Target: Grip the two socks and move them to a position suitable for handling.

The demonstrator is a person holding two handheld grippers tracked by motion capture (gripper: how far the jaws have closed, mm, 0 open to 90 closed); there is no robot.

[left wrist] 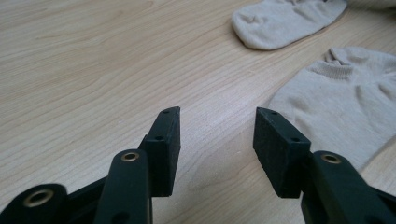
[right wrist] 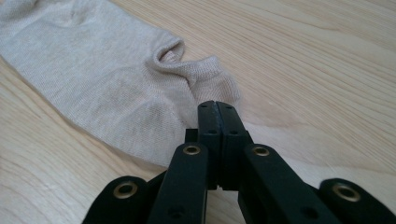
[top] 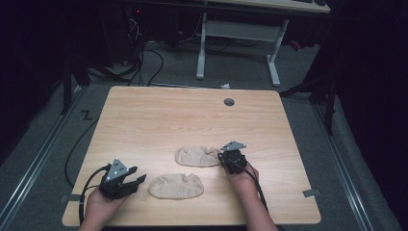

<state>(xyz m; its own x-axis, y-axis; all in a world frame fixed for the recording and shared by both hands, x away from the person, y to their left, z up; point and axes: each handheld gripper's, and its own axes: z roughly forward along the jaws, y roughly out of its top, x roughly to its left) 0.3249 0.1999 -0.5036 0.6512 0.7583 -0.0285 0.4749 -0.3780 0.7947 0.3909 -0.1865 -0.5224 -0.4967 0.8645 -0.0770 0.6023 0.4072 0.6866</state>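
From above, two flat beige knitted socks are seen on the pale wood-grain counter [top: 144, 115]: the far sock [top: 197, 156] touches the right tongs [top: 226, 156], the near sock [top: 176, 186] lies just beside the left tongs [top: 139, 179]. In the left gripper view, the matte black left tongs [left wrist: 217, 126] are spread apart over bare wood, the near sock [left wrist: 345, 102] to their right. In the right gripper view, the right tongs [right wrist: 218, 109] are pressed shut at the far sock's [right wrist: 93, 84] ribbed cuff; whether fabric is pinched cannot be told.

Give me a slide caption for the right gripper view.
Right gripper, jaws shut, at the heel edge of a beige ankle sock on the wooden table.
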